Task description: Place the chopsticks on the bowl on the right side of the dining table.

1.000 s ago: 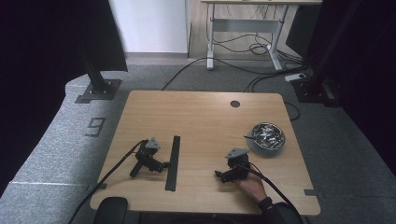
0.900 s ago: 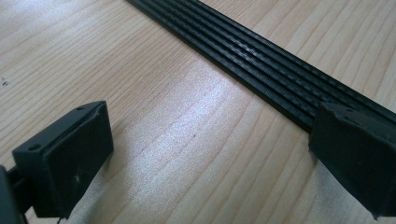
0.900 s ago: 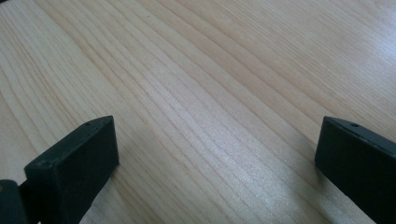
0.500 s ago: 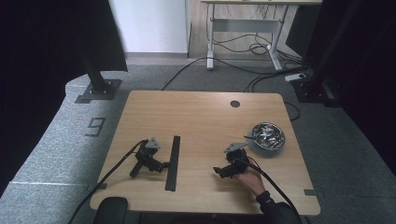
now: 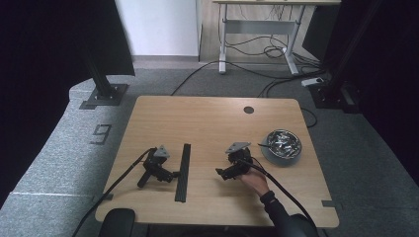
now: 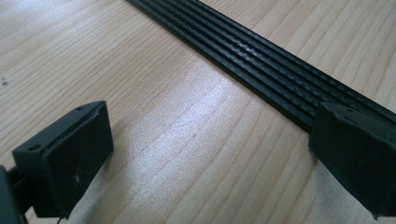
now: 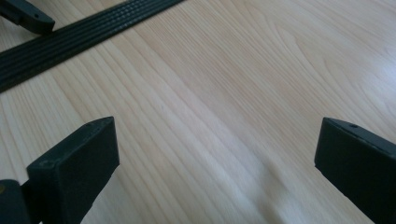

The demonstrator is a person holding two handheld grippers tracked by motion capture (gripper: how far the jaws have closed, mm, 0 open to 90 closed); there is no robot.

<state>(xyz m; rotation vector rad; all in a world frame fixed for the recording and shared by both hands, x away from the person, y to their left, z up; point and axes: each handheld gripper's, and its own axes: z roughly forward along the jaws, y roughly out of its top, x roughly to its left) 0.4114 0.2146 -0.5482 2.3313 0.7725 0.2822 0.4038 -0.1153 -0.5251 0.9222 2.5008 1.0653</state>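
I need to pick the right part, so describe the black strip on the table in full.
The strip is a long, narrow, flat black bar, matte like plastic or rubber, with fine ridges running its whole length. It lies flat on the wooden table, running front to back, between the two tools. The left tool lies open right beside it, one jaw at its edge; whether they touch is unclear. The right tool, held by a hand, is apart from it.

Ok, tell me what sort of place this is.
Probably a lab or workshop set up for recording. A wooden table stands on grey carpet between black stands, cables trail across the floor, and a height-adjustable desk sits behind.
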